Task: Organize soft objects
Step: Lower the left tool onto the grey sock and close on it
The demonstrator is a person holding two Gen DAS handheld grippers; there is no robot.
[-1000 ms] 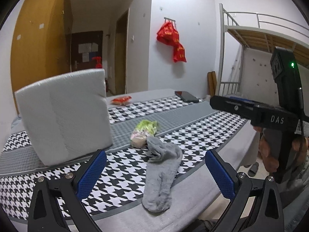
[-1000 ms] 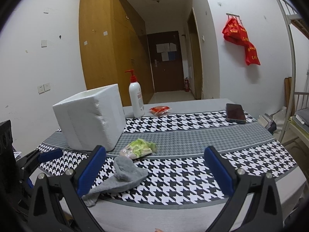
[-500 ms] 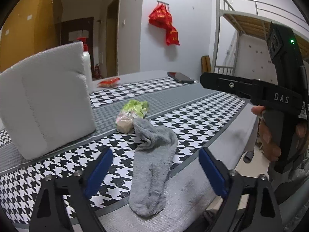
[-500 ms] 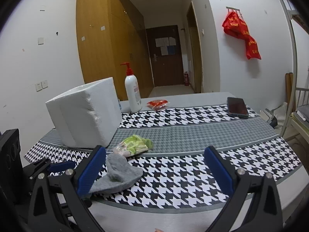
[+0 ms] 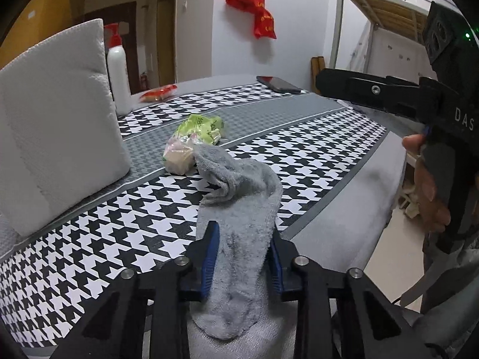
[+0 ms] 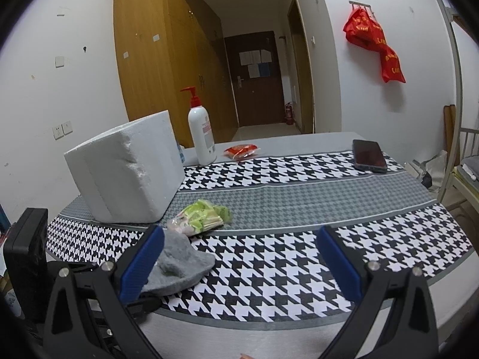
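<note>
Spreading across nearly the whole of both views, the table point(image 5: 353, 200) under its houndstooth cloth carries the white foam box point(image 5: 57, 137) at the left of the left wrist view, and the grey sock point(image 5: 239, 209) in the lower centre, close to the table's near edge. The main change is at the left gripper point(image 5: 243, 261): a second ago its jaws stood wide with the sock lying ahead of them, and they have just been closing, so that the blue pads now sit against either side of the sock's toe half and squeeze it narrow. I judge the grasp made and the sock ready to lift, probably toward the foam box. The sock's long axis runs from bottom centre up and slightly left, away from the camera; its toe hangs toward the bottom edge, past the pads, and its crumpled cuff points to the upper left, touching the green snack packet point(image 5: 194, 137). The right gripper point(image 6: 239, 266) stands wide and empty; in its own view the sock point(image 6: 179, 264) is at lower left, partly behind its left finger.
</note>
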